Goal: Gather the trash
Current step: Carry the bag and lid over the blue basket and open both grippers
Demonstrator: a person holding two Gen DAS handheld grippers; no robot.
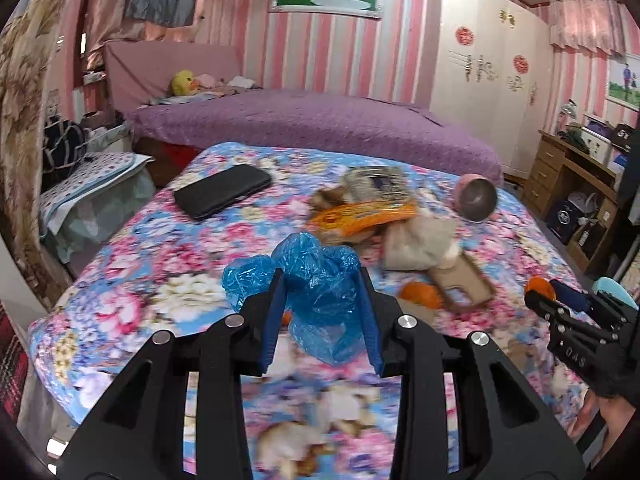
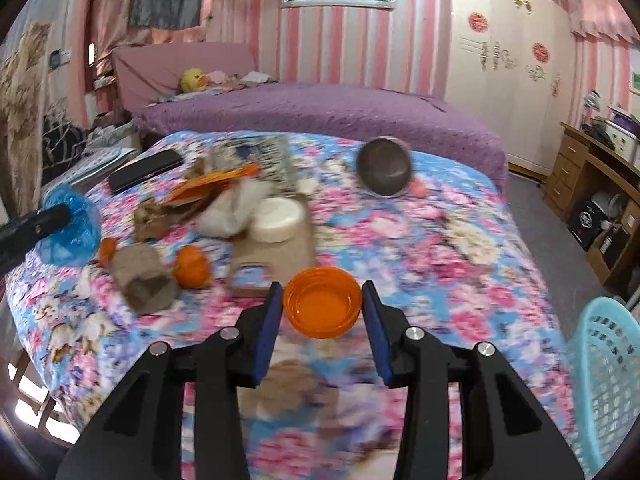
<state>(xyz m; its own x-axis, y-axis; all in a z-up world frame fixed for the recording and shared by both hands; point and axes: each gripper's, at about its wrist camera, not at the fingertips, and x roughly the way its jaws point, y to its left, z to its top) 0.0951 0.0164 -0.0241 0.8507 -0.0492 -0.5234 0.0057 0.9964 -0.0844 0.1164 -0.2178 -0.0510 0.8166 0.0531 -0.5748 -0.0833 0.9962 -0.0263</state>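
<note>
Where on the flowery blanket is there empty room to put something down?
Bare floral blanket lies right of the tan phone case, below the tipped metal bowl. Around the white round lid and orange peel it is crowded.

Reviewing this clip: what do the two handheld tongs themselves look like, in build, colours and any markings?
Both tongs, left and right, share one build: matte black plastic frames with slotted cut-outs, round silver pivot pins, and two flat fingers lined with dark blue pads. Seen from the side in the left view, the right one's black body bears pale embossed letters, too blurred to read surely. No cables show.
</note>
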